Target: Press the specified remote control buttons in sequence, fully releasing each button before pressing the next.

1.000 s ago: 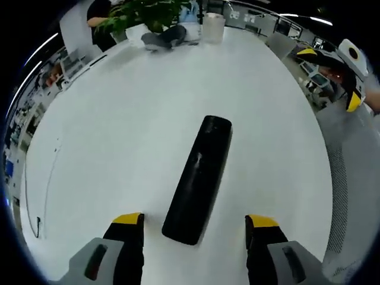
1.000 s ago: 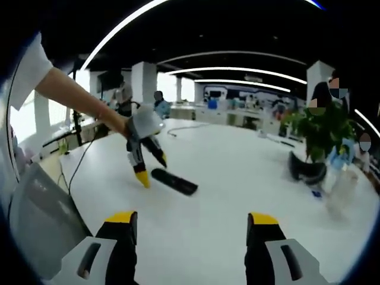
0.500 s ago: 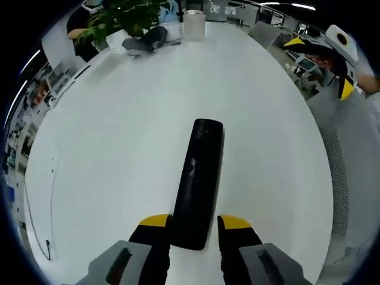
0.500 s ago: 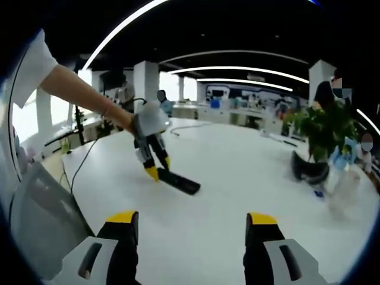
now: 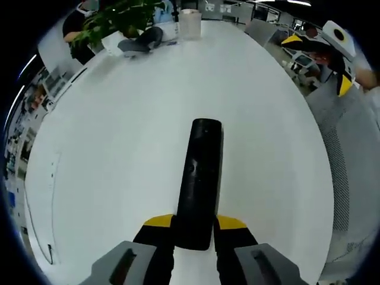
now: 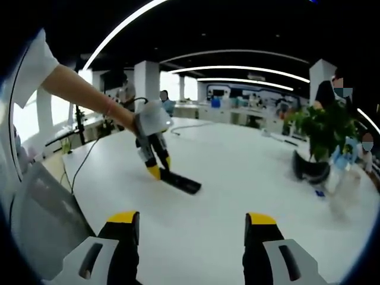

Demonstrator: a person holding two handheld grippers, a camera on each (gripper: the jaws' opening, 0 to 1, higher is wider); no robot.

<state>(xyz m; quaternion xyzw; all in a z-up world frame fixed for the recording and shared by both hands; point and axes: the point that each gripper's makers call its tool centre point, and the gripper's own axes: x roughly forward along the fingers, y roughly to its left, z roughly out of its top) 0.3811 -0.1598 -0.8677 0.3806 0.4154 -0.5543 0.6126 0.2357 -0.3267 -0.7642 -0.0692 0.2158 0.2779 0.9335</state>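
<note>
The long black matte remote control (image 5: 199,178) lies flat on the round white table (image 5: 119,136), well apart from the green potted plant (image 5: 122,15) at the table's far edge. The left gripper (image 5: 195,224) has its yellow-tipped jaws drawn narrow against both sides of the remote's near end, holding it. In the right gripper view the same grip appears from the side, jaws angled down onto the remote's end (image 6: 177,180).

The right gripper (image 6: 190,222) hovers well away from the remote with its jaws spread wide and nothing between them.

The risk, as I judge it, is that a press lands while the remote is pinned only at one end: the free far end could swing sideways or tip. A heavy squeeze could also lift it off the table.

The remote's top looks uniformly dark and faintly glossy; its buttons are too blurred to pick out.
</note>
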